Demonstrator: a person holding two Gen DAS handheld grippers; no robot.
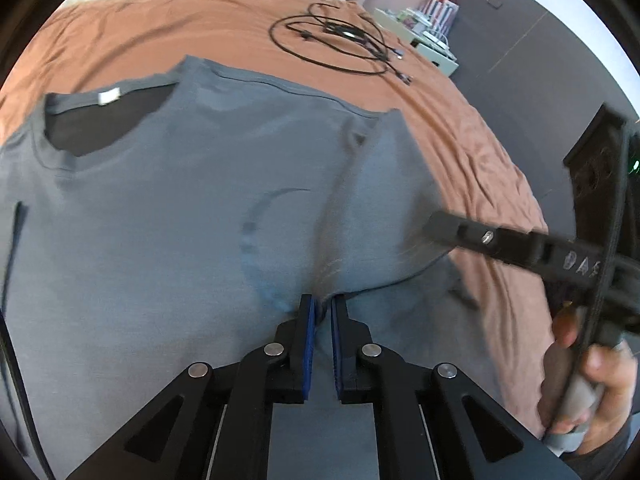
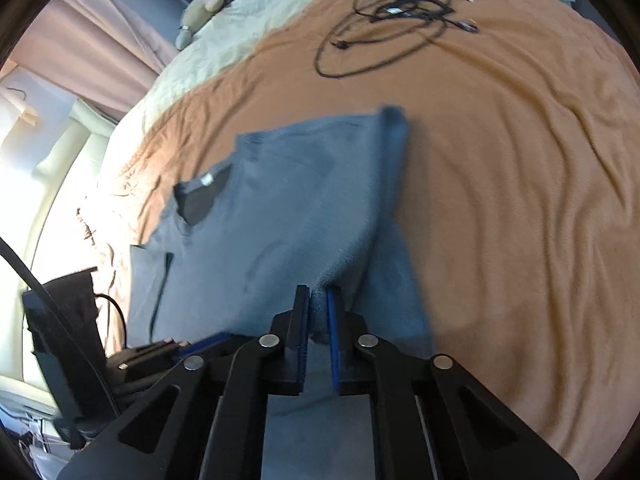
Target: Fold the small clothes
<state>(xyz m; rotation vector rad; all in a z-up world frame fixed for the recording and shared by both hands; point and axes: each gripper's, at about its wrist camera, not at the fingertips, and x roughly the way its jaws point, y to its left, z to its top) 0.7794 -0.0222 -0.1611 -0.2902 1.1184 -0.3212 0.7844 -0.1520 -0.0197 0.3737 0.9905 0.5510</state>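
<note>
Grey T-shirt point(image 1: 168, 216) pinched by left gripper point(image 1: 323, 312) and right gripper point(image 2: 319, 304), both tilted down; bare orange blanket point(image 2: 520, 200) beside shirt edge.

Each camera rides on a hand-held tool and looks forward and steeply down along its fingers, close over the bed point(image 1: 160, 28). The left view sits low above the grey shirt point(image 1: 168, 208), facing up the bed, with the right tool point(image 1: 430, 228) entering at its right edge. The right view looks from further right, the left tool point(image 2: 192, 350) low at its left. Both share the shirt's neckline and the coiled black cable point(image 2: 384, 28) beyond it.
</note>
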